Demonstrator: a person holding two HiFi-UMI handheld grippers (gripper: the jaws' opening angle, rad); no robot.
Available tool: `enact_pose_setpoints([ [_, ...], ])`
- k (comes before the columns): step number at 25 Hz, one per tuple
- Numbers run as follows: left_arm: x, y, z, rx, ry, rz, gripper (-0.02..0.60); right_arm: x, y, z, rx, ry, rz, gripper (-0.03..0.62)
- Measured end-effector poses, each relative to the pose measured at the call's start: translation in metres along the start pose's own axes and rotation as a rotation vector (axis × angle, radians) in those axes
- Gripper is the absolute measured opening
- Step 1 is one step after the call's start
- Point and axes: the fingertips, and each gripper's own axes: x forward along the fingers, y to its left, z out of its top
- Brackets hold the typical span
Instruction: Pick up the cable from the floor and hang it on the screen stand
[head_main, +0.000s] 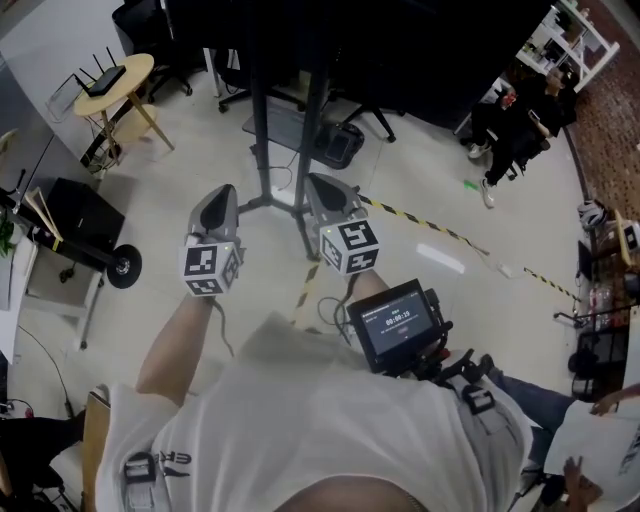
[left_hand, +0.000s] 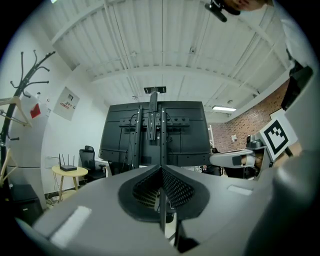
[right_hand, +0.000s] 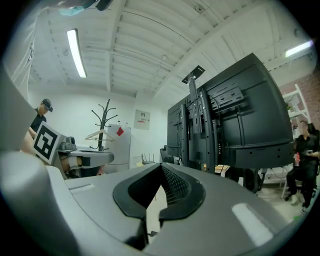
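1. The left gripper (head_main: 222, 196) hovers just short of the screen stand (head_main: 313, 120), its jaws pressed together on nothing
2. The right gripper (head_main: 322, 186) is closer to the stand's pole, jaws likewise closed and empty
3. A thin cable (head_main: 284, 184) lies on the floor at the stand's foot

Pale floor (head_main: 400, 165) with screen stand (head_main: 258, 130) (striped tape (head_main: 425, 222) beside)

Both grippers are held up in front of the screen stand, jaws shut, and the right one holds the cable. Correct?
Not quite: the right gripper holds nothing. The right gripper view shows its jaws shut together with nothing between them. The rest holds.
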Motion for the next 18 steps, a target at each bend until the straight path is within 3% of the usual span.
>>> enact_pose_setpoints([
  [5,-0.019,-0.011,-0.029,-0.011,0.029,0.003,0.003,-0.024,0.006,-0.028,0.007,0.024,-0.008,0.012],
  [18,-0.054,-0.04,-0.05,0.0,0.042,-0.006,0.003,-0.079,0.009,-0.06,0.044,0.047,-0.062,0.012],
])
